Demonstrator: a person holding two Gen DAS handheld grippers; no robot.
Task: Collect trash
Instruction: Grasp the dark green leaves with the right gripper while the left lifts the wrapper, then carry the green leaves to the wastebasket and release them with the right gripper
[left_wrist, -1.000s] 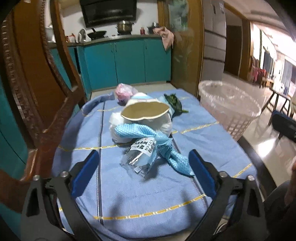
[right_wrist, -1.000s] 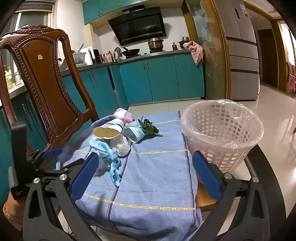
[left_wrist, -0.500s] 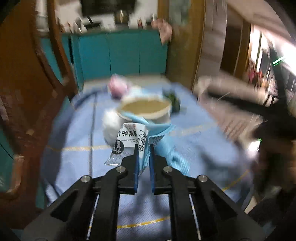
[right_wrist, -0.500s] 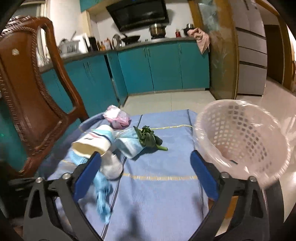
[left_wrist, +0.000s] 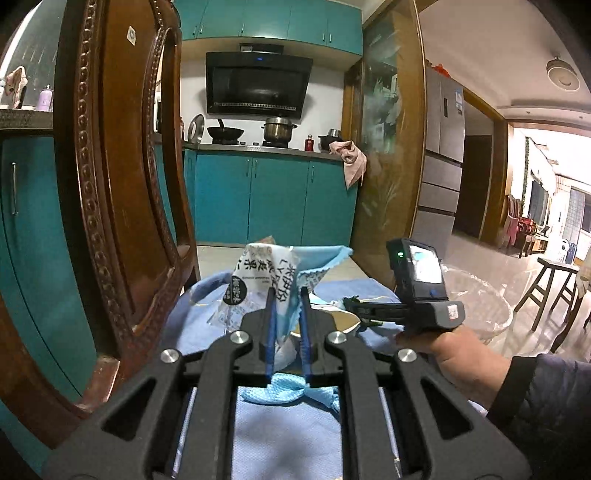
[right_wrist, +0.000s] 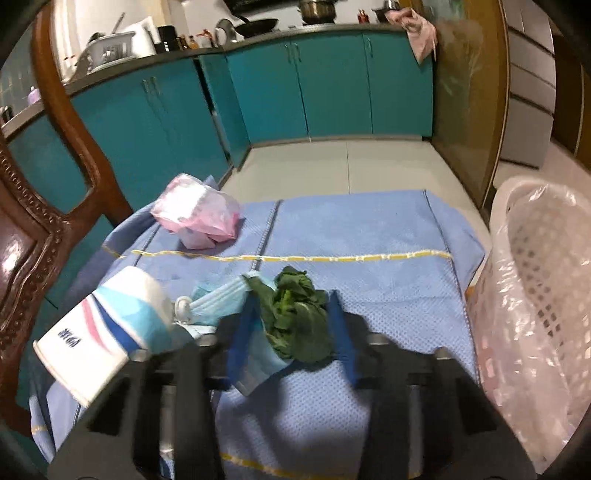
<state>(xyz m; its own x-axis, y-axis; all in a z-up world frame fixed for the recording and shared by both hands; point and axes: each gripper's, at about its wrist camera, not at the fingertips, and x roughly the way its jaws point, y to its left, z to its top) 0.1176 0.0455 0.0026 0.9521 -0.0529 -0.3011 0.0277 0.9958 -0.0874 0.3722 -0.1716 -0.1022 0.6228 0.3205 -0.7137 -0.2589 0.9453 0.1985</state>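
The left tool (left_wrist: 287, 295) gripped the printed wrapper (left_wrist: 258, 280), previously flat, hiding the counter. The right tool (right_wrist: 291, 314), wide earlier, was closing around blurred greens (right_wrist: 295, 314).

Black skeletal left gripper (left_wrist: 287, 295) frames with silver screws, blue pads (left_wrist: 270, 325); matching right gripper (right_wrist: 295, 314); hand (left_wrist: 454, 350) in dark quilted sleeve (left_wrist: 546, 402).

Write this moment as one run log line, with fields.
left gripper: shut on snack wrapper | right gripper: closing, leafy greens between jaws | basket: right of cloth
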